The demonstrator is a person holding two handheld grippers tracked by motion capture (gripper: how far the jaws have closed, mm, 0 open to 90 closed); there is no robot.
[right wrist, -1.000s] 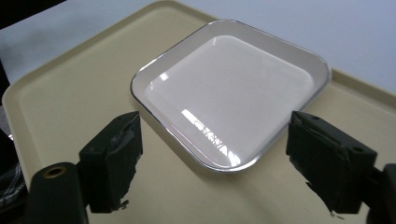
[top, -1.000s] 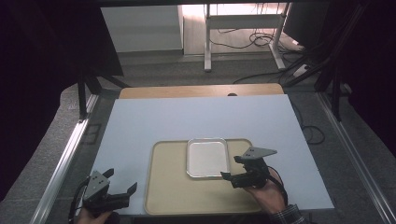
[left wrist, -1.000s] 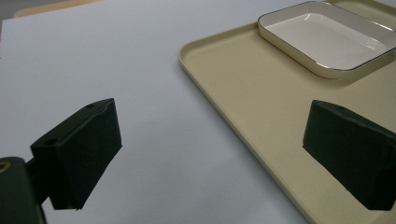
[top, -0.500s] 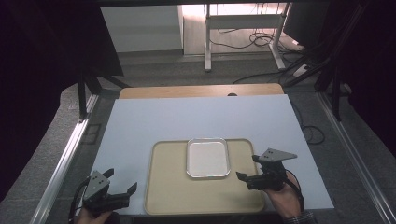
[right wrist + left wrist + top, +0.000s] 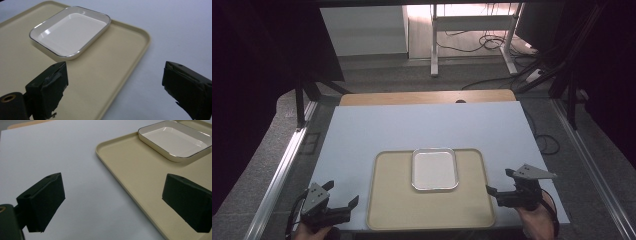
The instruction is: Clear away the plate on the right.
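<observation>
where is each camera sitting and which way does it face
high view: above the person's side, looking forward and down on the table; left gripper, right gripper and both hands show.
left gripper view: rides the left gripper, facing the tray's left edge between its open jaws.
right gripper view: rides the right gripper, facing the tray's right edge.
shared: both gripper views see the white dish.
</observation>
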